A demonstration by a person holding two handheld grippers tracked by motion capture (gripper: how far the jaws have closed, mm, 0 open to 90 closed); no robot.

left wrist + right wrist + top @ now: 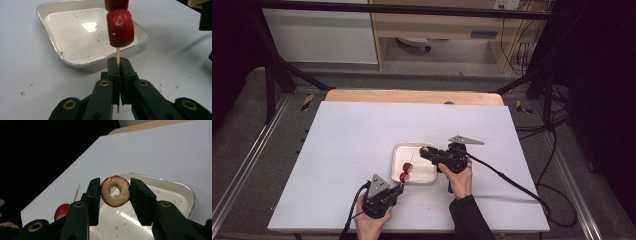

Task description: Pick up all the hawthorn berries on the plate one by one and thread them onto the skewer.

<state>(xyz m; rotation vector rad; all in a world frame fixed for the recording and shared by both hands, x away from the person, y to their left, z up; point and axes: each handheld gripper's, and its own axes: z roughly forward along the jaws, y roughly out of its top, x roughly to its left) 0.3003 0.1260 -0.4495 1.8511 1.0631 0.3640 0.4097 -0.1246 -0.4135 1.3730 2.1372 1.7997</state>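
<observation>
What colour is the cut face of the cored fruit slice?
Pale cream, red-skinned cored fruit slice; right gripper view.

- Wooden skewer [117, 57]: thin, upright, clamped at lower end in left tool [120, 65]; two red cored fruit pieces [120, 28] threaded on, above white tray [62, 55].
- Cored red fruit slice [115, 191]: ring-shaped, pale flesh, hollow centre, pinched in right tool [115, 192] over tray.

L gripper [398, 189] low near table's front edge, jaws fully closed, aimed fwd-right. R gripper [426, 152] lies level, aimed left, jaws part-closed in a grip.
</observation>
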